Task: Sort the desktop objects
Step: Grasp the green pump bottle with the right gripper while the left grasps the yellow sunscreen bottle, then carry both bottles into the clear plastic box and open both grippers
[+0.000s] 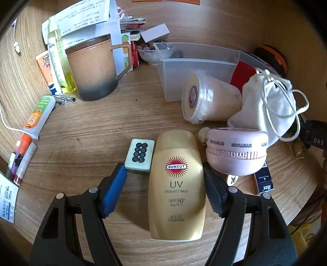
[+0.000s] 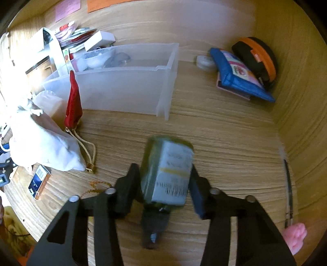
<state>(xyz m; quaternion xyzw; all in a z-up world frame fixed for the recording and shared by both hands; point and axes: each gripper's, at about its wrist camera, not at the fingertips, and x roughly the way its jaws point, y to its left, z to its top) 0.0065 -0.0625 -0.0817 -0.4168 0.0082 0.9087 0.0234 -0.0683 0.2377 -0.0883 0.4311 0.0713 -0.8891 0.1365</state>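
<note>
We see a lived-in home desk: a wood-grain desktop crowded with a ceramic mug at upper left, sunscreen at centre, loose papers along the top, a drawstring pouch at right

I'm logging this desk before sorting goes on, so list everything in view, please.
SUNCUT sunscreen bottle: 1, yellow, between left fingers
mahjong tile: 1, white, left of bottle
mug: 1, brown, rear left
clear bin: 1, translucent, rear centre
drawstring pouch: 1, white, right
HYNTOOR case: 1, pink, right of bottle
green glass bottle: 1, between right fingers
left gripper: open
right gripper: closure unclear
</note>
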